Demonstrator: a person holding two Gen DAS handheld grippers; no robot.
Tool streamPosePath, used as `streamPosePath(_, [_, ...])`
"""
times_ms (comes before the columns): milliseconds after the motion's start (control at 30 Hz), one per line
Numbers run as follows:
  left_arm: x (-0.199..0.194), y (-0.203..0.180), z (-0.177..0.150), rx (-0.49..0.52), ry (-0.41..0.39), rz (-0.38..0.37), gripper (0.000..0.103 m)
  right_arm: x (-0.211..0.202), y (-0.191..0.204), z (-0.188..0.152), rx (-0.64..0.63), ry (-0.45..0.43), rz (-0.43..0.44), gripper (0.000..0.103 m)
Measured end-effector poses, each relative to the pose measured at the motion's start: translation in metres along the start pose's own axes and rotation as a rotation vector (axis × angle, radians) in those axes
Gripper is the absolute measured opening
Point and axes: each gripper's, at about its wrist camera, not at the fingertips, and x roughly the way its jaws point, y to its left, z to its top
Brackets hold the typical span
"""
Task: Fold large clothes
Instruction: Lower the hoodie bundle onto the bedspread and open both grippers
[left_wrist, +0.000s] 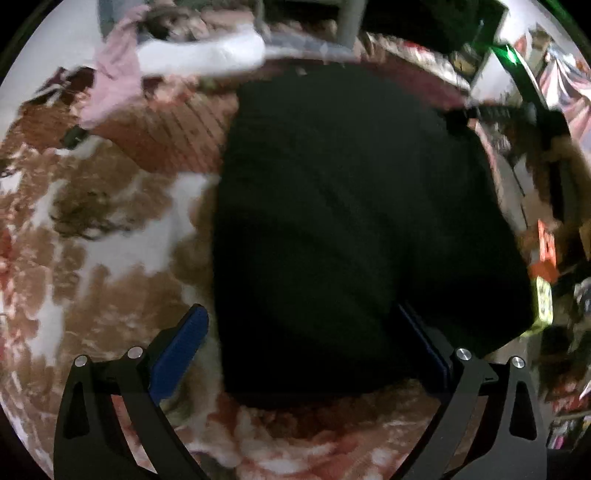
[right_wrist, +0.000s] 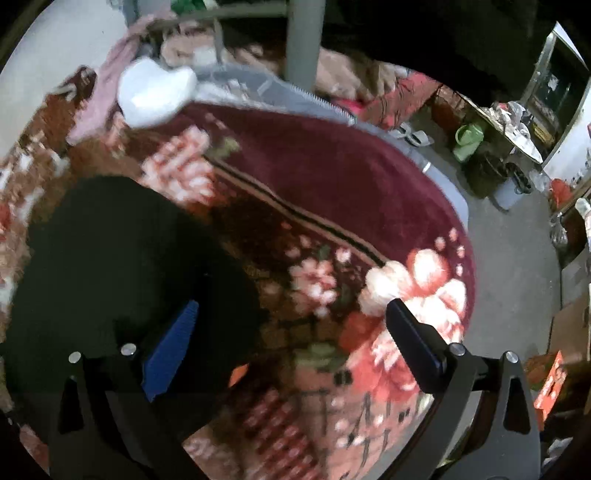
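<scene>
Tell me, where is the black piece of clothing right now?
The black garment lies spread on the flowered blanket, filling the middle of the left wrist view and the lower left of the right wrist view.

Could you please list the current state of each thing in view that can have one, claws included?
Black fabric garment: lying in a compact shape on the bed, released.
Dark red floral fleece blanket: spread across the bed beneath the garment.
Left claw: open, above the garment, gripping nothing.
Right claw: open, nothing between its pads.
White pillow: lying at the bed's far end.
</scene>
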Motion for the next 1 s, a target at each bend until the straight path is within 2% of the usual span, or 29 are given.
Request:
streamPosePath(67, [-0.02,0.011,0.009,-0.027,-0.035,0.029,0.098,-0.027,0.018,-0.004,-0.03,-0.034,0.02,0.098])
streamPosePath(167, [-0.015,0.025,0.007,-0.015,0.004,0.126,0.098,-0.048,0.051,-0.022,-0.12,-0.065,0.009,0.098])
streamPosePath(233, [0.002,0.026,-0.003,-0.008,0.056,0.156,0.098,-0.042,0.066,-0.038,-0.166,-0.047,-0.014,0.098])
streamPosePath(300, [0.014,0.021,-0.013,-0.017,0.061,0.168,0.098,-0.023,0.076,-0.061,-0.218,-0.005,-0.079,0.098])
streamPosePath(400, [0.023,0.011,-0.022,0.014,0.064,0.189,0.098,-0.005,0.058,-0.08,-0.174,-0.005,-0.071,0.098])
streamPosePath(533, [0.019,0.015,-0.035,-0.083,0.032,0.158,0.098,-0.015,0.049,-0.088,-0.134,-0.021,-0.09,0.098])
streamPosePath(633, [-0.016,0.012,-0.044,-0.132,-0.049,0.154,0.098,-0.052,0.049,-0.092,-0.083,-0.022,-0.061,0.098])
streamPosePath(667, [-0.039,0.007,-0.049,-0.142,-0.113,0.142,0.098,-0.072,0.05,-0.096,-0.064,-0.035,-0.041,0.098])
streamPosePath(733, [-0.073,-0.001,-0.054,-0.182,-0.184,0.141,0.098,-0.111,0.054,-0.105,-0.028,-0.068,-0.009,0.098])
streamPosePath(867, [-0.133,-0.026,-0.057,-0.18,-0.193,0.091,0.098,-0.183,0.062,-0.119,-0.005,-0.117,0.055,0.098])
streamPosePath(933, [-0.156,-0.041,-0.058,-0.15,-0.197,0.1,0.098,-0.222,0.067,-0.124,-0.019,-0.144,0.097,0.098])
streamPosePath(1000, [-0.18,-0.057,-0.06,-0.117,-0.194,0.118,0.098,-0.25,0.068,-0.129,-0.044,-0.173,0.103,0.098])
